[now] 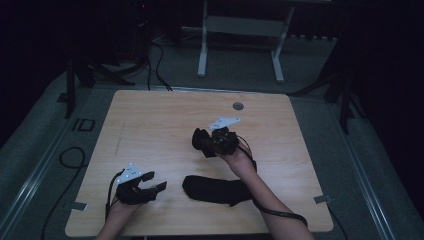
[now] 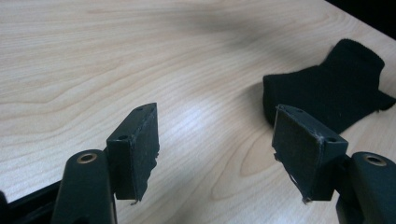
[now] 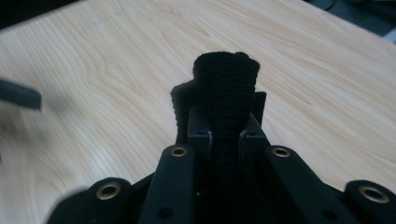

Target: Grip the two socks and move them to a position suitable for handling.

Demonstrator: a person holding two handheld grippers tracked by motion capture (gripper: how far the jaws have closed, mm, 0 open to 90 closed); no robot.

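The right gripper (image 1: pixel 206 142), at centre frame of the high view, has its jaws clenched on a black sock (image 3: pixel 227 88), which bunches up between them above the table (image 1: pixel 150 125); a second sock (image 1: pixel 215 190) lies flat at lower centre, just beside the forearm. The left gripper (image 1: pixel 151 182), lower left, rests with jaws released and nothing between them. To pair them well, I judge it best to keep the pinch firm, lower the held sock squarely over the flat one, and let the left steady the cuff.
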